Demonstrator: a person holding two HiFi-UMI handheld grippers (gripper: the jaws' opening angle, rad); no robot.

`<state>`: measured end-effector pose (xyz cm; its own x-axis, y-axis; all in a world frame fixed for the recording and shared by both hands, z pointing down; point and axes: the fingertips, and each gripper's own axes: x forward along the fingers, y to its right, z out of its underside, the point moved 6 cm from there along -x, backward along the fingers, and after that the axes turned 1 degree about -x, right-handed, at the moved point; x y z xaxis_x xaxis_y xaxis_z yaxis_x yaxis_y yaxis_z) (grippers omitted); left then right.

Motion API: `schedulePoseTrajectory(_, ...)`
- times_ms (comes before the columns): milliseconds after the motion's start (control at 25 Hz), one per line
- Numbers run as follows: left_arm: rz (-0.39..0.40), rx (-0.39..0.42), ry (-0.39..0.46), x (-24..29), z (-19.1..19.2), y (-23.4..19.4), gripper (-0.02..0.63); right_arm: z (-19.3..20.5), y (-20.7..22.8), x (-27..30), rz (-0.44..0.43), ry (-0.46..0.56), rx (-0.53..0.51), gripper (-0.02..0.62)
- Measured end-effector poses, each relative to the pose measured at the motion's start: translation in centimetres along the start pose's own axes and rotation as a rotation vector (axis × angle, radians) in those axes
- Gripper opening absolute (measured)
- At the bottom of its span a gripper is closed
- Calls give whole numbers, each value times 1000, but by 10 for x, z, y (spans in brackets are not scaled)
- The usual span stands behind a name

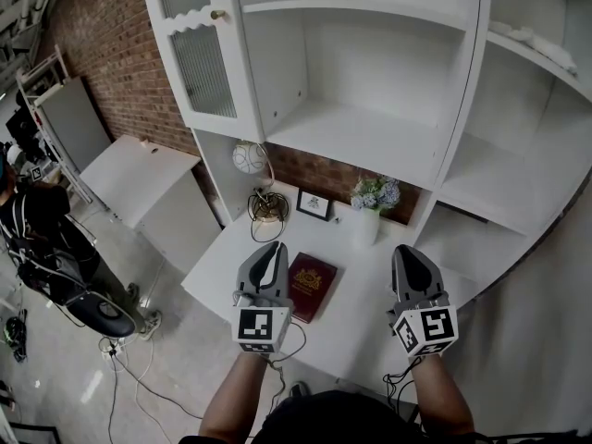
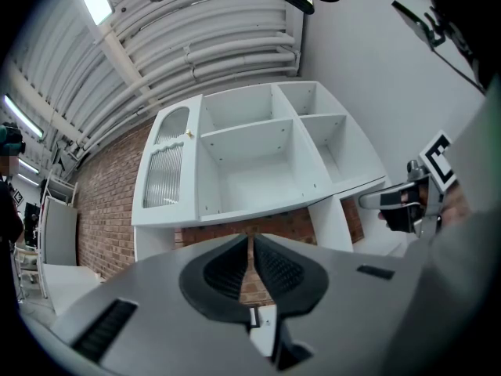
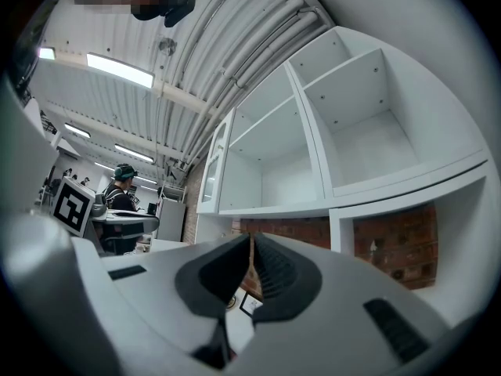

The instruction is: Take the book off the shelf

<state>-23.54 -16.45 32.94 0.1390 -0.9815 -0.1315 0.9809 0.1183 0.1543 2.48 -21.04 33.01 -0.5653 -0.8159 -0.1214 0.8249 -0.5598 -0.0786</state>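
Hovering L gripper (image 1: 274, 249) & R gripper (image 1: 407, 253) over the desk (image 1: 365, 280), both jaws closed on nothing.
We see the red book (image 1: 313, 286) flat on the desk, just right of L gripper; frame (image 1: 314, 205), vase (image 1: 366, 222) & wire lamp (image 1: 266, 206) stand farther back.

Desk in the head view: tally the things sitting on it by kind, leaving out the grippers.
Book: 1
Picture frame: 1
Vase of flowers: 1
White globe: 1
Wire ornament: 1
Total: 5
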Motion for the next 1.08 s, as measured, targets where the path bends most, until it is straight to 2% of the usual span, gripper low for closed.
schedulePoseTrajectory(1080,-12,18,-22,4,0,25,28,3,18,-8,-32,1,5,11)
